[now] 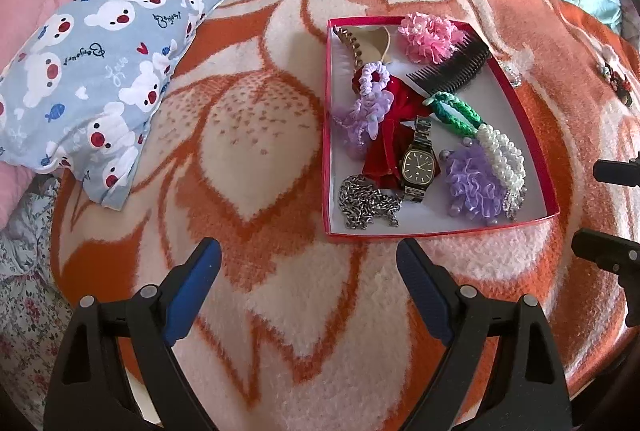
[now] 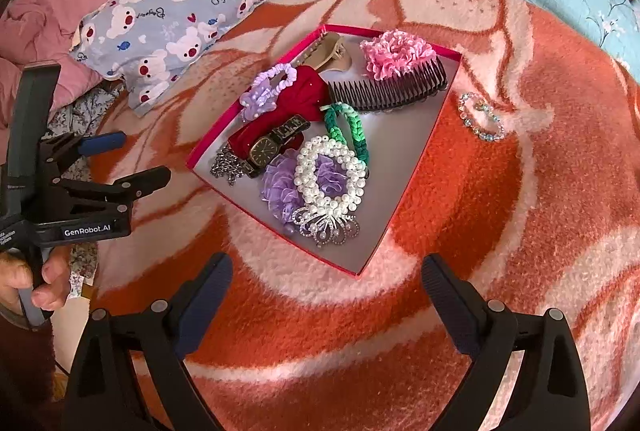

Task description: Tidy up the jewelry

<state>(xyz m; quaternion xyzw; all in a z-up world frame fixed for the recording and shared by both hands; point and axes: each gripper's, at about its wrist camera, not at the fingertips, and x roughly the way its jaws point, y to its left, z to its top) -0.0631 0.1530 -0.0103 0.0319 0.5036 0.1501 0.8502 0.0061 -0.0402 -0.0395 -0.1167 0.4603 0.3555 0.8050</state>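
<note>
One red box [image 2: 412, 187] on the blanket, and inside it: one black comb [image 2: 394, 87], one wristwatch [image 2: 266, 148], one silver chain [image 1: 366, 201], one beige claw clip [image 2: 330, 53]. Scrunchies next — one pink [image 2: 394, 53], two purple, the frilly one [image 2: 280, 189] and the small one [image 2: 266, 91]. One green braided band [image 2: 352, 131], one pearl bracelet [image 2: 330, 177], one red velvet piece [image 2: 310, 95]. Outside the box, one crystal bracelet [image 2: 480, 116]. Two grippers, left [image 1: 308, 291] and right [image 2: 326, 301]. One bear-print pillow [image 2: 180, 15].

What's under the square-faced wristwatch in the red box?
The gold-cased, dark-dialled wristwatch lies on the crumpled red velvet bow, beside the silver chain. The box floor directly beneath is covered.
</note>
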